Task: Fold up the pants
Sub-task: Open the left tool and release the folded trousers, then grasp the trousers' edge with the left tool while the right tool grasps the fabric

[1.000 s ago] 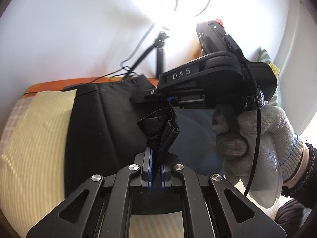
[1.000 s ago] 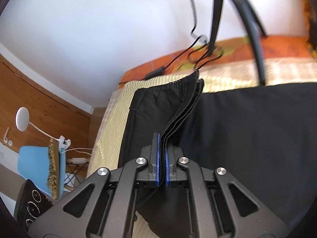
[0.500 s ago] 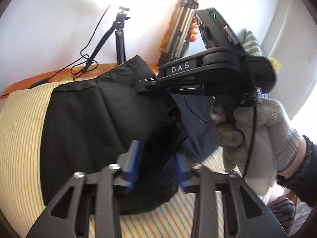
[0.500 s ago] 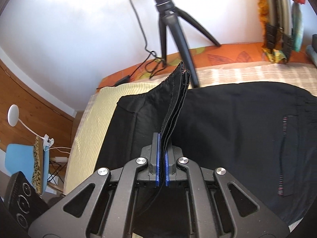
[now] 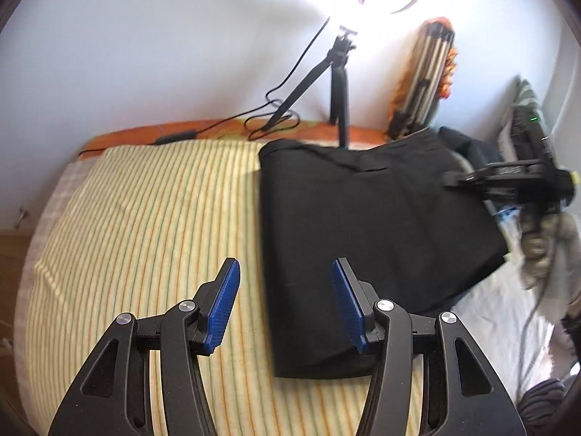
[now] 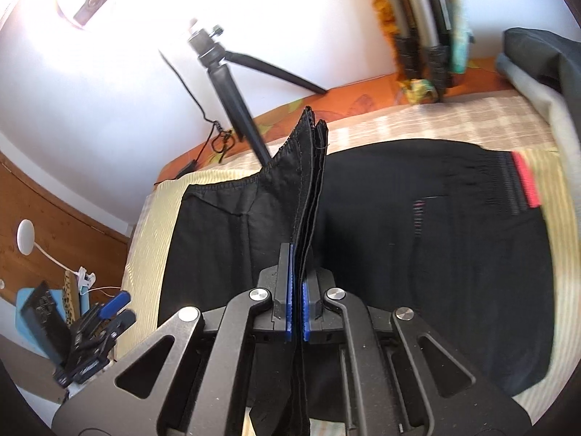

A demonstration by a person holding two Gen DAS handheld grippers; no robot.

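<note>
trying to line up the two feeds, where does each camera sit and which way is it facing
Left wrist: sits on the left claw, looks along its open blue pads across the striped bedspread to the black pants; the gloved right hand shows at right.
Right wrist: sits on the right claw, shut on a pinched pants edge, facing the wall; the left claw shows lower left.
Shared: pants, tripod, bedspread.

Matt black cloth pants (image 5: 374, 225), ribbed blue pads (image 5: 222, 309) on matt black plastic left tool (image 5: 285, 305), striped woven bedcover (image 5: 145, 218)
</note>
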